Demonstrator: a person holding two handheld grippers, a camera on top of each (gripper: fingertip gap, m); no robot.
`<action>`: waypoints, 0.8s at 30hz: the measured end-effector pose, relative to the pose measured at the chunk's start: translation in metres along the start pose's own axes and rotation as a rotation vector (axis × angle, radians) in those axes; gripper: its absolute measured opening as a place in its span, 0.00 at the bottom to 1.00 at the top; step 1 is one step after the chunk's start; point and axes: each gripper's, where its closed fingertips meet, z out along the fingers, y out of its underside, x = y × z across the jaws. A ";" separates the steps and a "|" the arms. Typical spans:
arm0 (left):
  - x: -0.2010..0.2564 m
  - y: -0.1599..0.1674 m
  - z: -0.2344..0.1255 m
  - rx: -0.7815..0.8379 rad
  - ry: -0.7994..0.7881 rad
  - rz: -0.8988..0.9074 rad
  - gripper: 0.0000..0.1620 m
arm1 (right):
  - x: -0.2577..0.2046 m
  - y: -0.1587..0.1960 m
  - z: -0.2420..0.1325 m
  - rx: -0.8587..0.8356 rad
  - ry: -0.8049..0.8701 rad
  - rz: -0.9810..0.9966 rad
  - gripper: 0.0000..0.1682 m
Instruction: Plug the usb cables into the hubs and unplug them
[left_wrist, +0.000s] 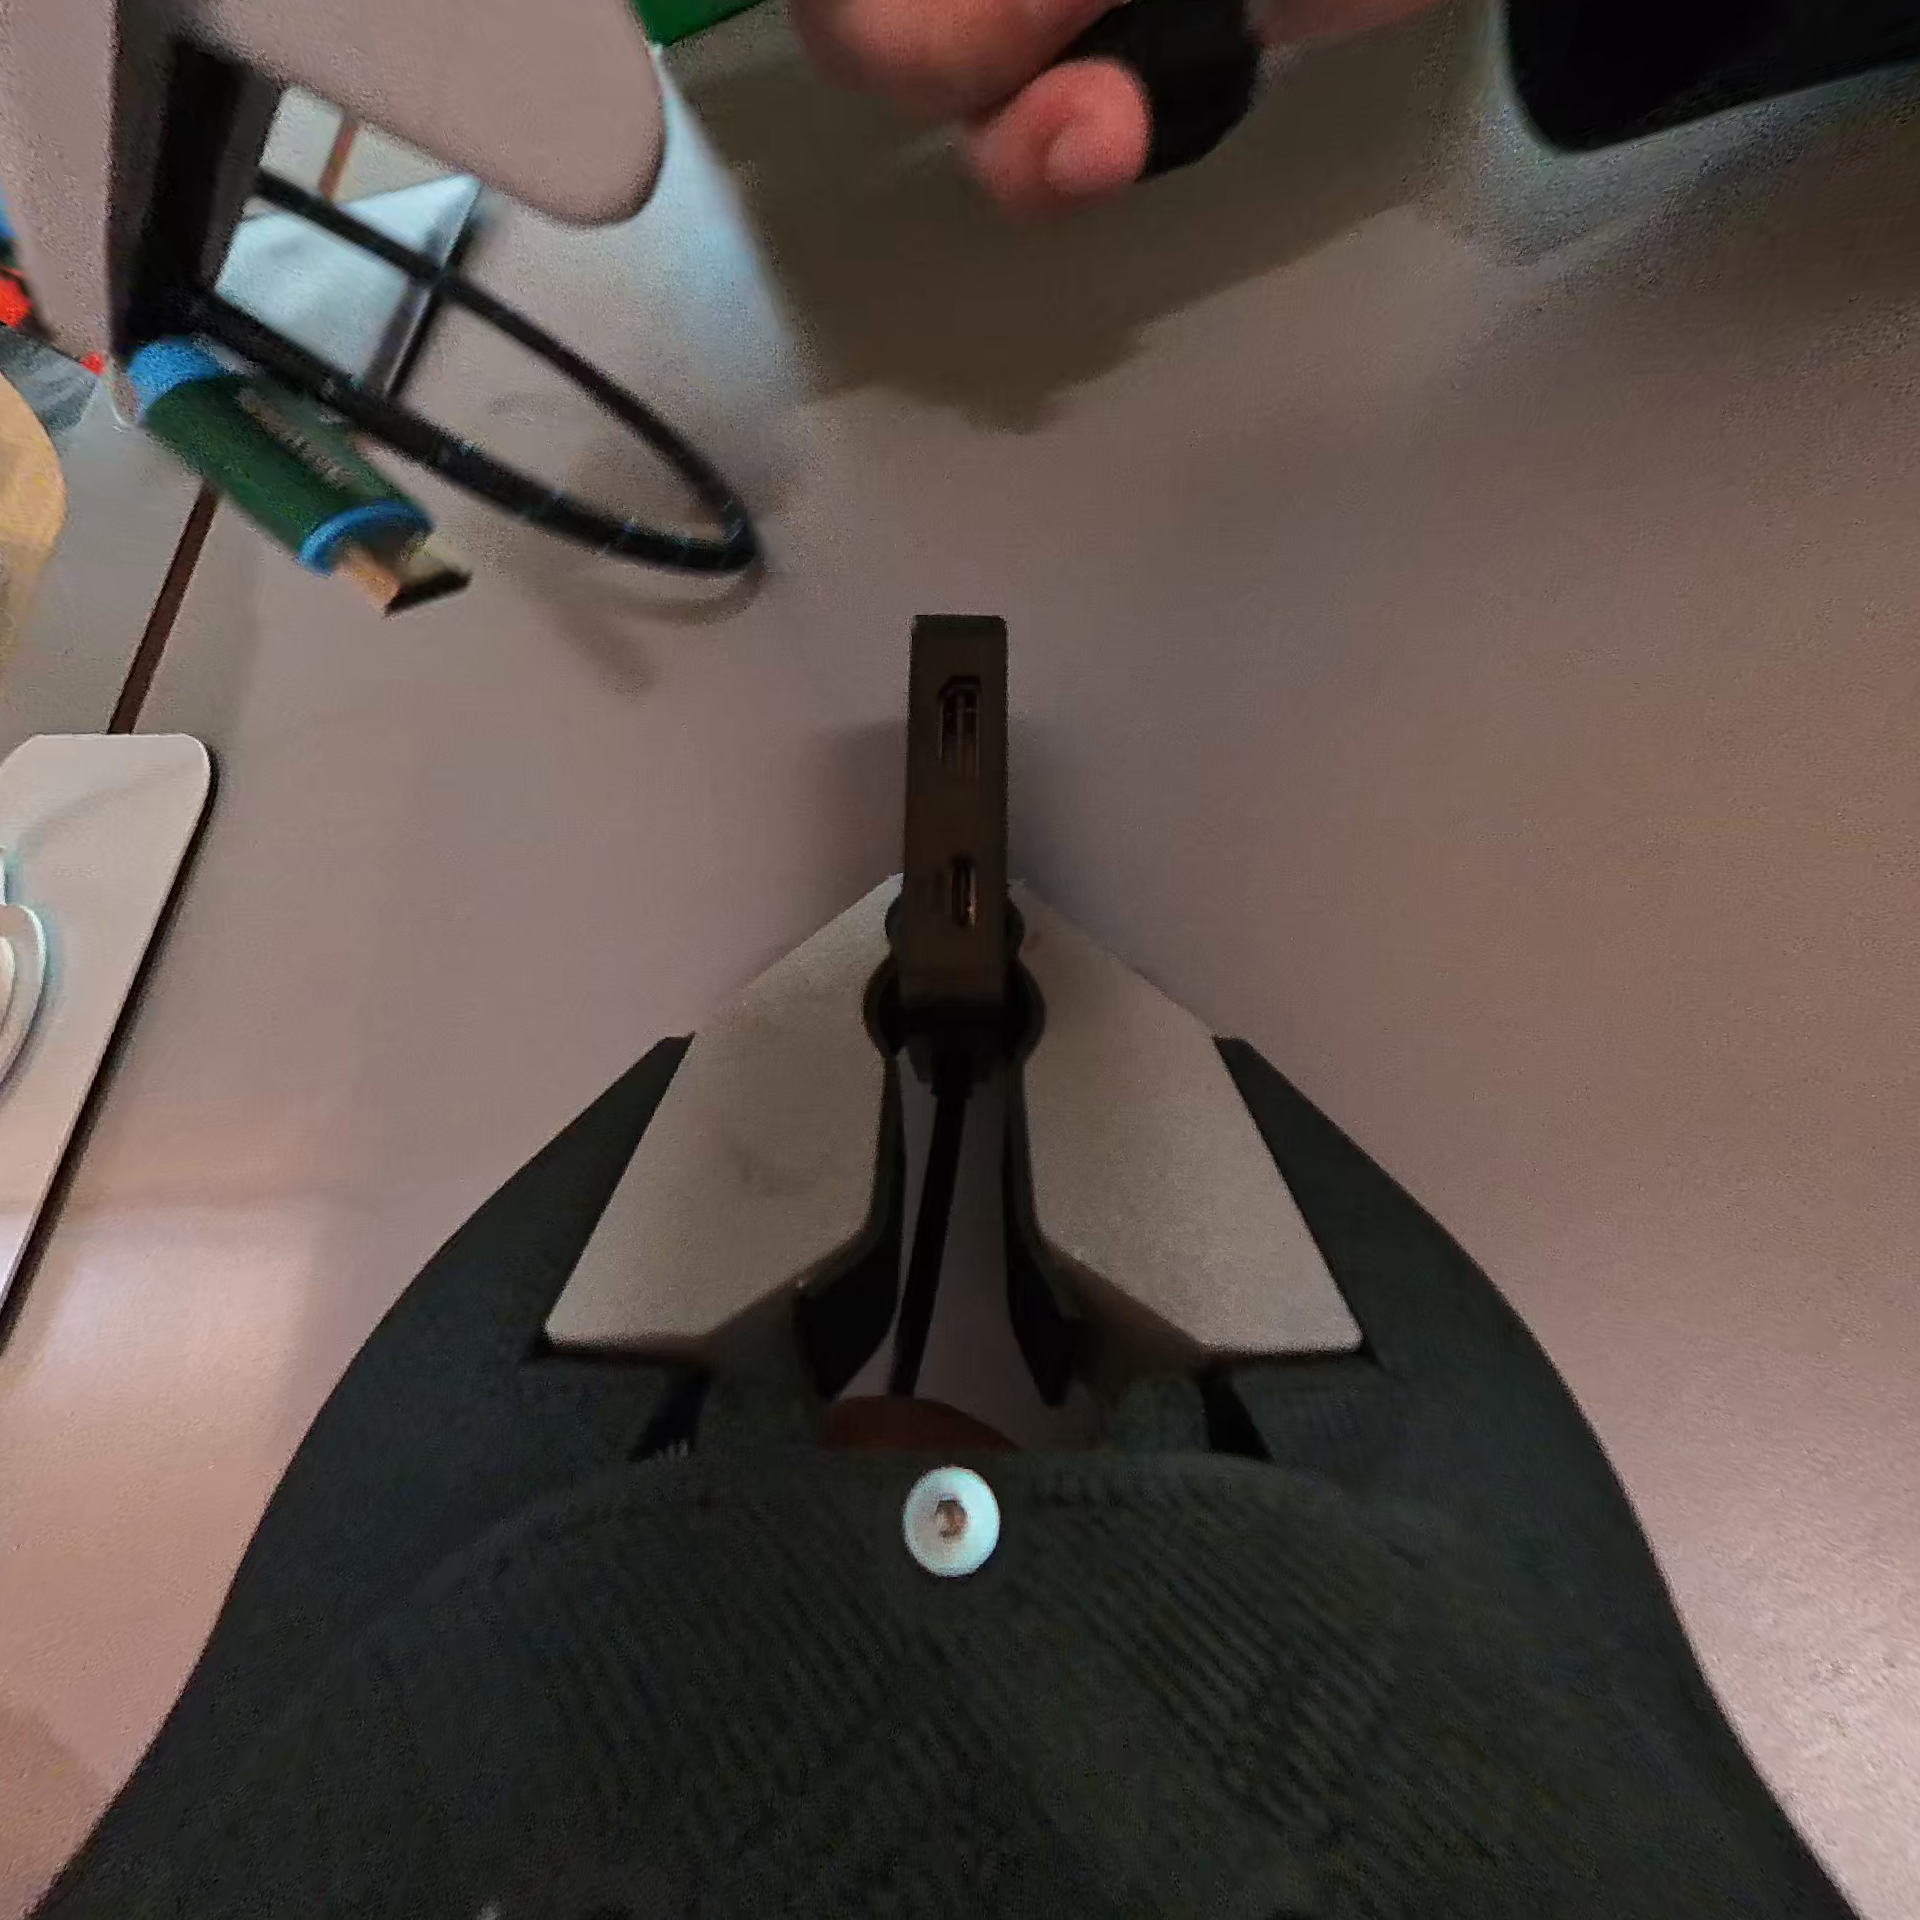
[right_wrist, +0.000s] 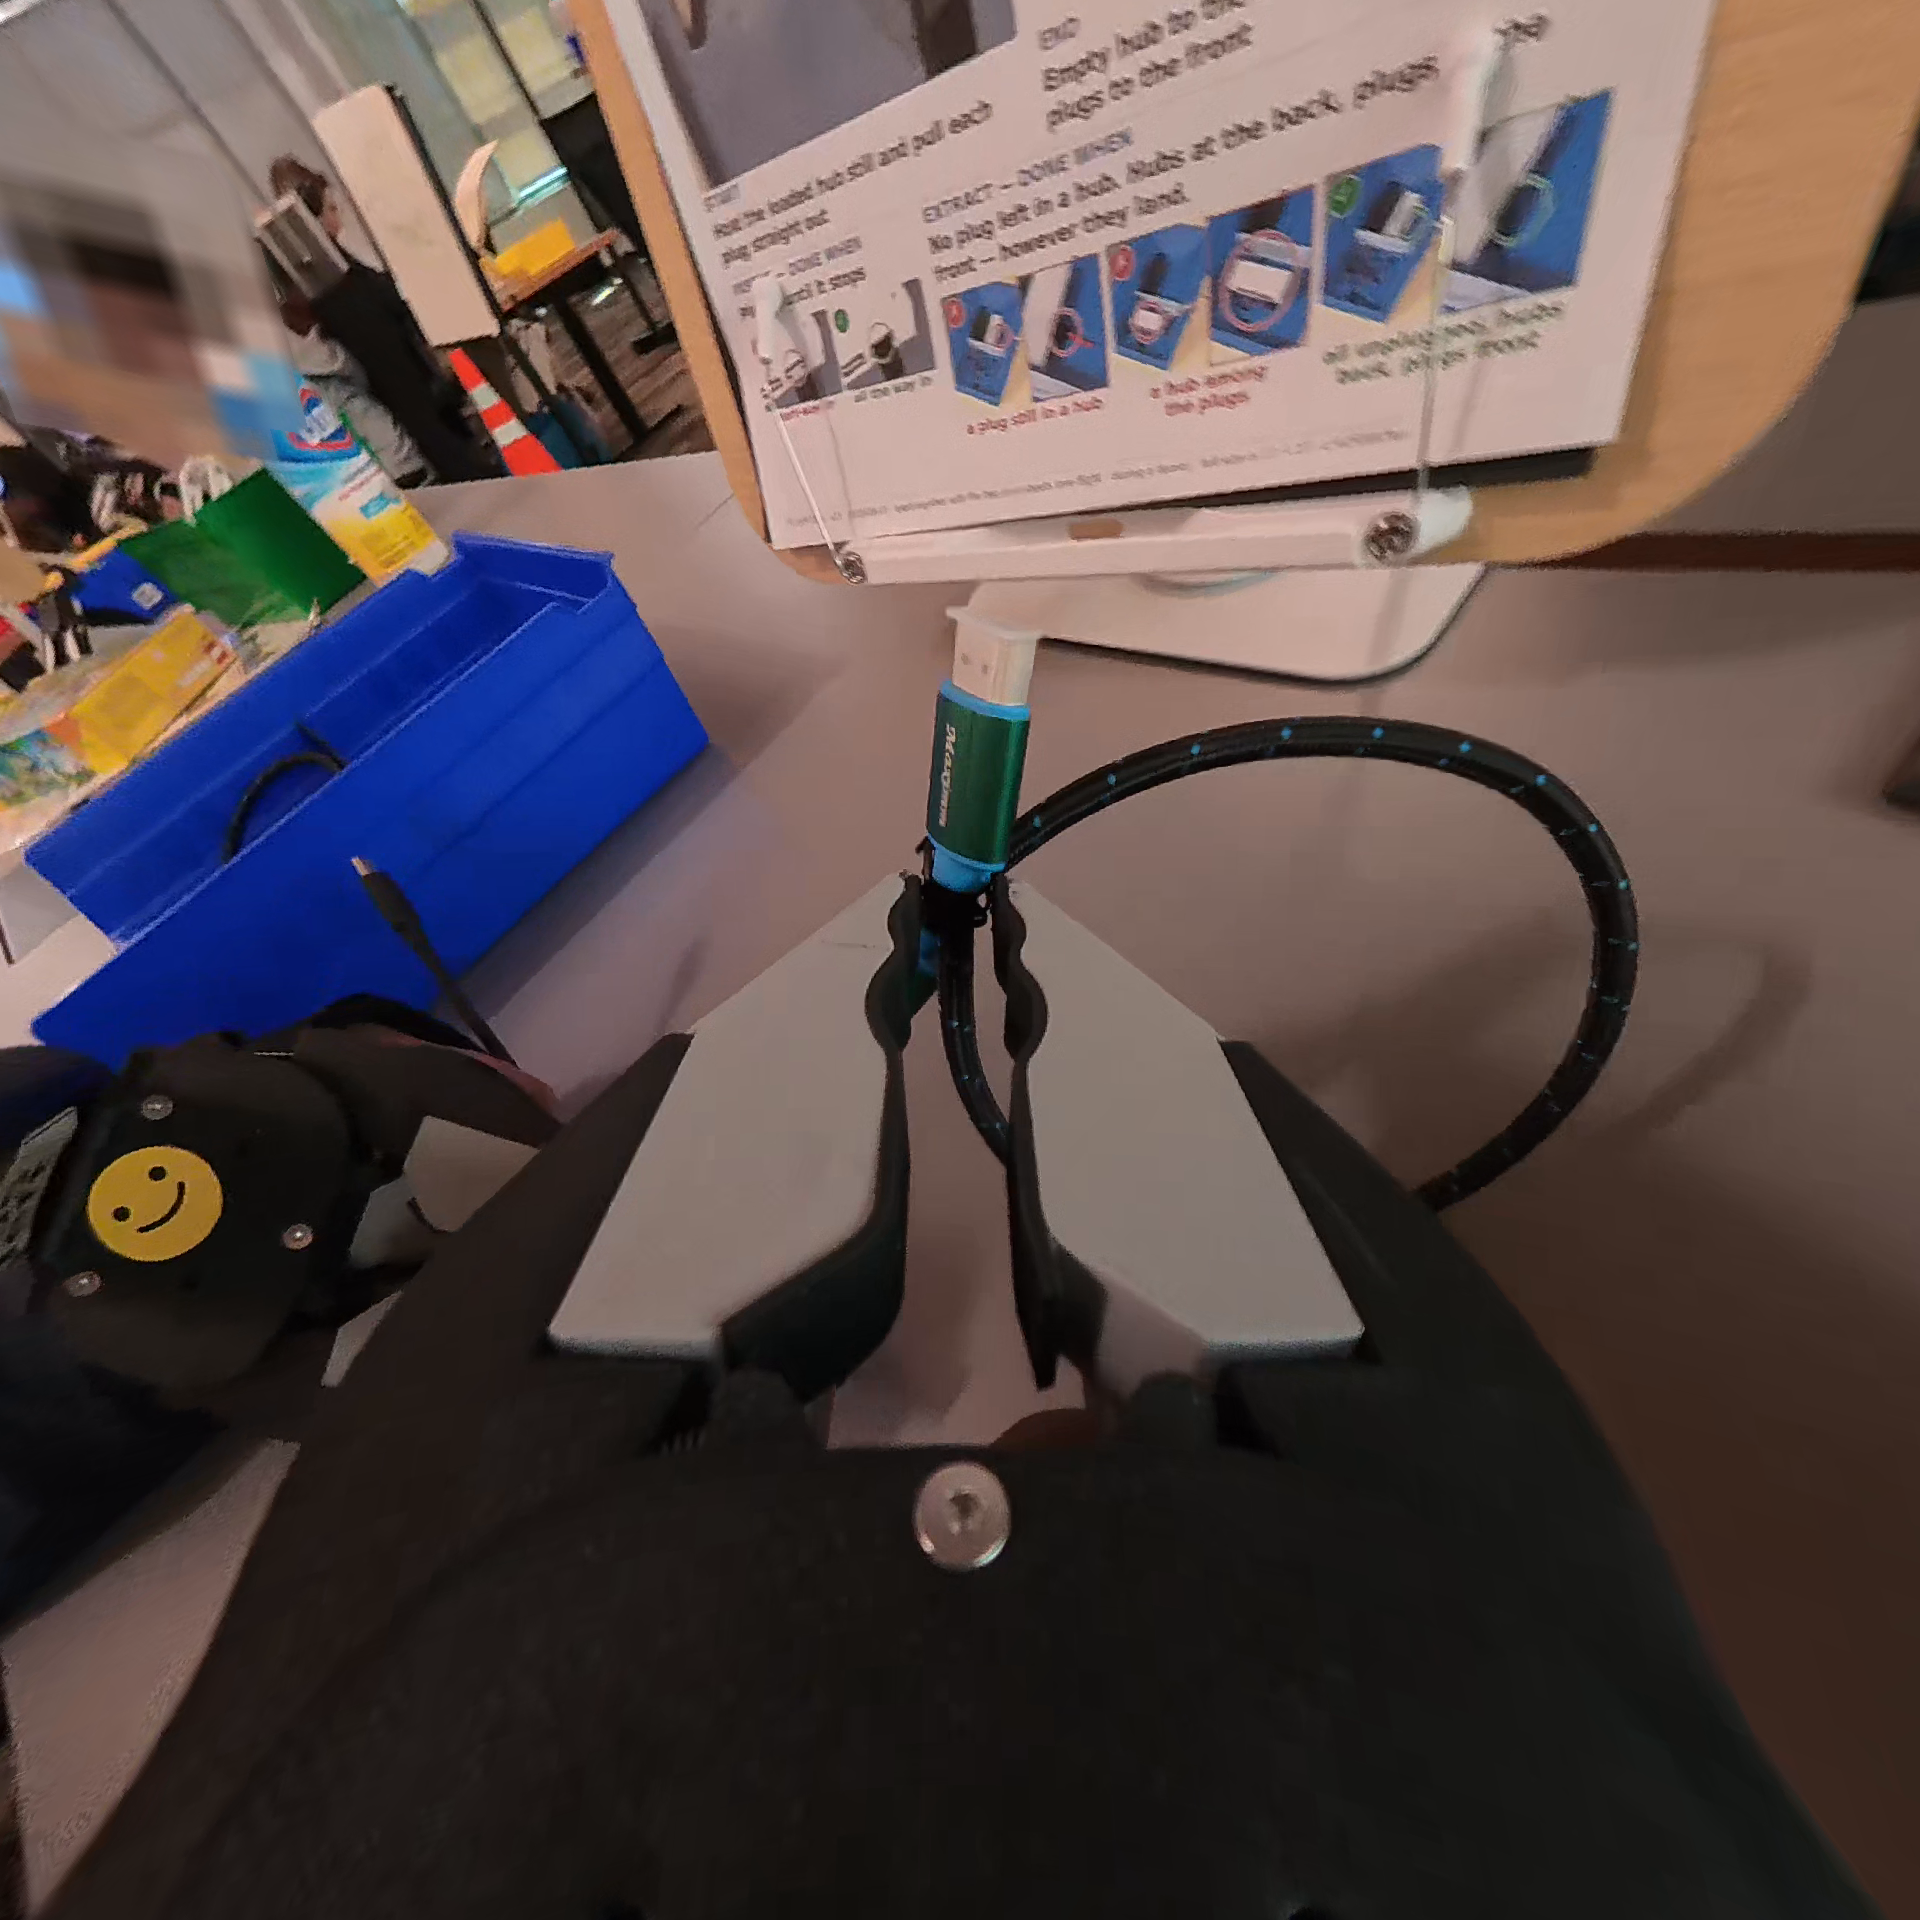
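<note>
At 12 o'clock of left gripper (left_wrist: 956, 935), clamped on dark hub (left_wrist: 958, 800): small flat block, two ports on the visible narrow face, thin black lead (left_wrist: 925, 1226) trailing back between the fingers. Held at its cable end, body sticking out forward over grey table (left_wrist: 1351, 727). Looks light, rigid, smooth-sided; likely to pivot if pinched only at the tip, so flat faces near mid-body seem the better hold.

Right gripper (right_wrist: 951, 914) closed on blue collar of green plug (right_wrist: 977, 779), pale metal connector (right_wrist: 992, 660) pointing to 12 o'clock toward white stand base (right_wrist: 1247, 623). Braided cable (right_wrist: 1455, 831) loops out at 2 o'clock; appears stiff and springy, probably tugging sideways. Plug shell hard, slick-looking; best gripped on the shell, not the cable.

Blue bin (right_wrist: 395, 748) at 10 o'clock, well apart. Instruction sheet (right_wrist: 1143, 260) above.
</note>
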 end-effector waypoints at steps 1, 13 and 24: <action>0.000 -0.001 0.000 0.000 -0.005 0.010 0.07 | -0.003 -0.001 0.004 0.005 -0.015 -0.029 0.06; -0.001 -0.010 -0.006 0.019 -0.043 -0.001 0.18 | -0.007 0.003 0.007 0.029 -0.029 -0.148 0.05; -0.007 -0.036 -0.045 0.219 0.084 -0.194 0.27 | -0.023 0.001 -0.001 0.057 -0.081 -0.140 0.06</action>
